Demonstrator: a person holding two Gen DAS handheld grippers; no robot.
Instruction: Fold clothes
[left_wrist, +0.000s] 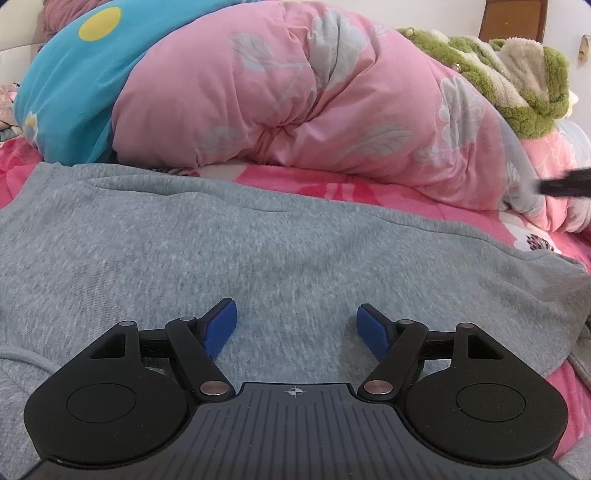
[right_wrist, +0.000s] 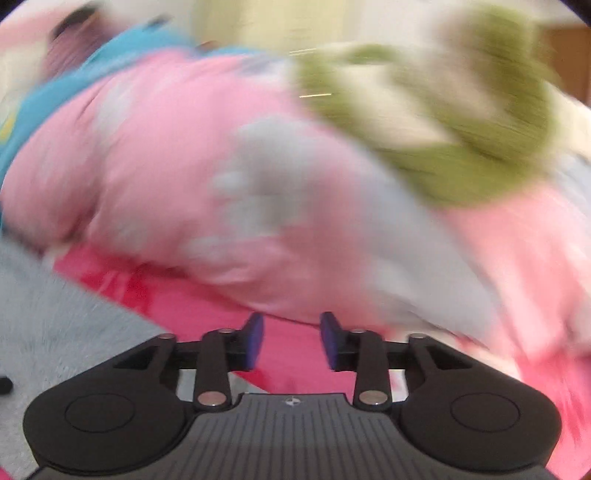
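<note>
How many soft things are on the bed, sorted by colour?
Grey: 1, the grey garment
Pink with grey leaves: 1, the pink quilt
Blue with a yellow dot: 1, the blue bedding
Green and cream: 1, the fuzzy blanket
Total: 4, all lying on the pink flowered sheet.

Ahead of my fingers: pink leaf-print quilt (left_wrist: 295, 96), blue quilt (left_wrist: 70, 88) left, green fleece blanket (left_wrist: 517, 81) right, pink bedsheet (left_wrist: 332, 188) beneath.

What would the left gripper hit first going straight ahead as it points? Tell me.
Most likely the grey garment: the left gripper hangs open just over it, angled down. The pink quilt lies further back.
</note>
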